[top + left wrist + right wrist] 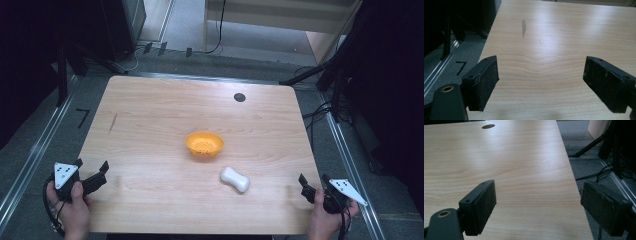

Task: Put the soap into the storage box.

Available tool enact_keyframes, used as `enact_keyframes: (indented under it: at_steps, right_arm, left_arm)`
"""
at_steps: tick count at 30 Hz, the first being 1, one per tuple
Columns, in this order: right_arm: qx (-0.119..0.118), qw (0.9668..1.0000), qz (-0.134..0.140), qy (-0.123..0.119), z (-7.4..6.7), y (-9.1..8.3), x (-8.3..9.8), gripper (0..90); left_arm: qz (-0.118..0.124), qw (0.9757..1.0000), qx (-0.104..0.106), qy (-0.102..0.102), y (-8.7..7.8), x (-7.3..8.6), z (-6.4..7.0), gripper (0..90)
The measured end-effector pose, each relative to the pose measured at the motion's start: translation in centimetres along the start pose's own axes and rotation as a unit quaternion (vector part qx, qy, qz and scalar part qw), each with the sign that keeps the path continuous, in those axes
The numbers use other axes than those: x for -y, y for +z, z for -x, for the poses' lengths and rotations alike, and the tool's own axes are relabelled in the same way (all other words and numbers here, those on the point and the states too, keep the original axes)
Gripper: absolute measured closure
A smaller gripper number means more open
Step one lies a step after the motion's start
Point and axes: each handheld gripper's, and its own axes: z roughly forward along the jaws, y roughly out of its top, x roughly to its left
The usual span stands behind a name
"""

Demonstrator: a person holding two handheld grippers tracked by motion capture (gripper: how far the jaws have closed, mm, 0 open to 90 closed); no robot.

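Near the surface [150, 115] centre sits the bowl [204, 144], white piece [235, 179] just beside it. Left gripper [91, 172] and right gripper [312, 186] wait at the near corners, jaws spread, empty. Advise the right gripper approach the piece across its narrow waist.

The light comes from above and is soft. The wooden table [165, 110] looks bright, but the sides of the room are very dark, almost black. A pale shine lies across the wood in both gripper views, strongest near the middle. The white object [235, 179] and the orange bowl [204, 144] drop small, soft shadows. The high view is a bit fuzzy and grainy. Up close, the black pads [485, 82] look a little blurry, and the far table edge too.
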Motion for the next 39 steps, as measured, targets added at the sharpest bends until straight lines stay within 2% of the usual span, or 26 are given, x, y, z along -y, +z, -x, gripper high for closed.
enact_keyframes:
  at_steps: [7,10,12,13,14,15,17,18,19,21,22,23,25,26,27,28,29,30,31,32,33,34,35,37,38,39]
  right_arm:
    - [-0.013,0.9998,-0.017,0.000,0.0,0.2,-0.1,14.5]
    - [-0.013,0.9986,-0.040,-0.033,-0.5,0.5,-0.6,14.5]
    - [-0.018,0.9981,-0.044,-0.039,-0.7,0.6,-0.8,14.6]
    - [-0.022,0.9974,-0.052,-0.046,-0.9,0.7,-1.0,14.6]
    - [-0.030,0.9952,-0.065,-0.067,-1.3,0.8,-1.5,14.8]
    - [-0.030,0.9952,-0.065,-0.067,-1.3,0.8,-1.5,14.8]
    - [-0.038,0.9922,-0.078,-0.090,-1.8,0.9,-1.9,15.0]
    - [-0.048,0.9879,-0.096,-0.112,-2.3,1.0,-2.4,15.4]
    - [-0.048,0.9879,-0.096,-0.112,-2.3,1.0,-2.4,15.4]
    - [-0.068,0.9836,-0.114,-0.123,-2.6,1.1,-2.9,16.2]
    - [-0.077,0.9780,-0.135,-0.139,-3.0,1.4,-3.2,16.7]
    - [-0.077,0.9780,-0.135,-0.139,-3.0,1.4,-3.2,16.7]
    - [-0.098,0.9714,-0.156,-0.150,-3.4,1.7,-3.5,18.9]
    - [-0.112,0.9647,-0.173,-0.164,-3.9,2.0,-3.8,19.1]
    - [-0.112,0.9647,-0.173,-0.164,-3.9,2.0,-3.8,19.1]
    - [-0.121,0.9589,-0.187,-0.176,-4.4,2.2,-4.1,20.2]
    - [-0.121,0.9589,-0.187,-0.176,-4.4,2.2,-4.1,20.2]
    - [-0.131,0.9540,-0.196,-0.185,-4.9,2.4,-4.3,20.6]
    - [-0.131,0.9540,-0.196,-0.185,-4.9,2.4,-4.3,20.6]
    - [-0.137,0.9493,-0.205,-0.195,-5.3,2.5,-4.6,21.4]
    - [-0.137,0.9493,-0.205,-0.195,-5.3,2.5,-4.6,21.4]
    - [-0.145,0.9432,-0.213,-0.210,-5.8,2.6,-4.9,22.6]
    - [-0.145,0.9432,-0.213,-0.210,-5.8,2.6,-4.9,22.6]
    - [-0.152,0.9364,-0.223,-0.225,-6.2,2.6,-5.2,23.5]
    - [-0.160,0.9295,-0.232,-0.238,-6.7,2.8,-5.4,24.2]
    - [-0.160,0.9295,-0.232,-0.238,-6.7,2.8,-5.4,24.2]
  left_arm:
    - [-0.006,0.9999,-0.009,0.002,0.1,0.0,0.2,13.6]
    - [-0.004,0.9996,-0.029,0.005,0.1,0.0,0.5,13.6]
    - [-0.008,0.9991,-0.038,0.017,0.2,0.0,0.8,13.6]
    - [-0.012,0.9990,-0.035,0.024,0.3,-0.1,0.9,13.6]
    - [-0.015,0.9990,-0.030,0.029,0.4,-0.1,0.9,13.6]
    - [-0.018,0.9989,-0.027,0.035,0.4,-0.1,1.0,13.6]
    - [-0.015,0.9988,-0.021,0.041,0.4,-0.1,1.0,13.6]
    - [-0.011,0.9989,-0.022,0.040,0.3,0.0,1.1,13.6]
    - [-0.008,0.9990,-0.022,0.038,0.2,0.0,1.0,13.6]
    - [-0.006,0.9994,-0.022,0.024,0.2,0.0,0.8,13.6]
    - [-0.006,0.9996,-0.023,0.012,0.2,0.0,0.6,13.6]
    - [-0.006,0.9996,-0.023,0.012,0.2,0.0,0.6,13.7]
    - [-0.004,0.9997,-0.021,0.008,0.2,0.0,0.5,13.7]
    - [-0.006,0.9998,-0.018,0.009,0.2,0.0,0.5,13.8]
    - [-0.006,0.9998,-0.018,0.009,0.2,0.0,0.5,13.7]
    - [-0.007,0.9997,-0.018,0.011,0.2,0.0,0.5,13.8]
    - [-0.007,0.9997,-0.018,0.011,0.2,0.0,0.5,13.8]
    - [-0.007,0.9998,-0.018,0.010,0.2,0.0,0.5,13.8]
    - [-0.007,0.9998,-0.018,0.010,0.2,0.0,0.5,13.8]
    - [-0.009,0.9998,-0.018,0.008,0.2,-0.1,0.5,13.8]
    - [-0.009,0.9998,-0.018,0.008,0.2,-0.1,0.5,13.8]
    - [-0.011,0.9998,-0.017,0.008,0.3,-0.1,0.5,13.8]
    - [-0.011,0.9998,-0.017,0.008,0.3,-0.1,0.5,13.8]
    - [-0.010,0.9998,-0.017,0.010,0.3,-0.1,0.5,13.8]
    - [-0.009,0.9998,-0.016,0.011,0.2,-0.1,0.5,13.8]
    - [-0.009,0.9998,-0.016,0.011,0.2,-0.1,0.5,13.8]
